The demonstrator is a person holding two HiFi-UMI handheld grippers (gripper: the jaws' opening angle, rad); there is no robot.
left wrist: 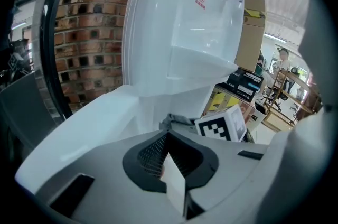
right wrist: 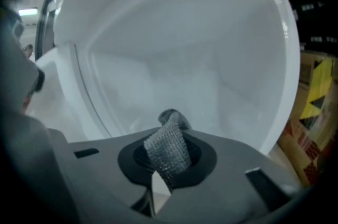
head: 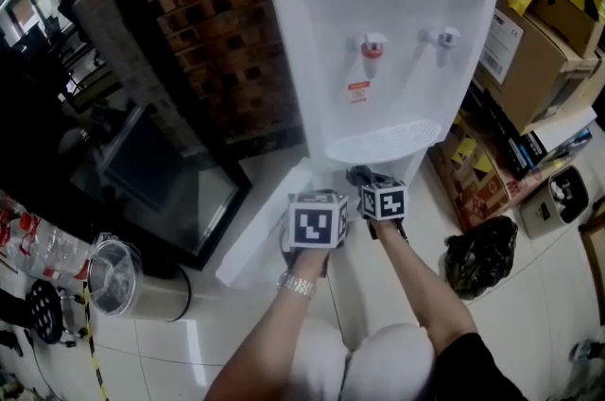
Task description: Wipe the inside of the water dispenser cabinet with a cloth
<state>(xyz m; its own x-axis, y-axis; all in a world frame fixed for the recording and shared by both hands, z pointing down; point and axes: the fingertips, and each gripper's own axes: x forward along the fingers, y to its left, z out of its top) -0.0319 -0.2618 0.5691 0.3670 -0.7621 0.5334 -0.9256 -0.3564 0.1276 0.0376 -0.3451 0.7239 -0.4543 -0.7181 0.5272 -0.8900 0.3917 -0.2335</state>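
Observation:
The white water dispenser (head: 378, 30) stands ahead, its lower cabinet door (head: 260, 238) swung open to the left. My right gripper (head: 380, 197) is at the cabinet mouth, shut on a grey mesh cloth (head: 359, 174). In the right gripper view the cloth (right wrist: 168, 143) sticks up from the gripper (right wrist: 162, 167), just in front of the white cabinet interior (right wrist: 200, 70). My left gripper (head: 315, 221) hovers beside it, close to the open door. Its jaws look shut with nothing between them in the left gripper view (left wrist: 168, 162), where the cloth (left wrist: 174, 121) and the right gripper's marker cube (left wrist: 222, 128) also show.
A brick wall (head: 208, 11) lies left of the dispenser, with a black-framed glass panel (head: 161, 182) and a clear round container (head: 113, 271) on the floor below it. Cardboard boxes (head: 539, 40) and a black bag (head: 482, 257) crowd the right side.

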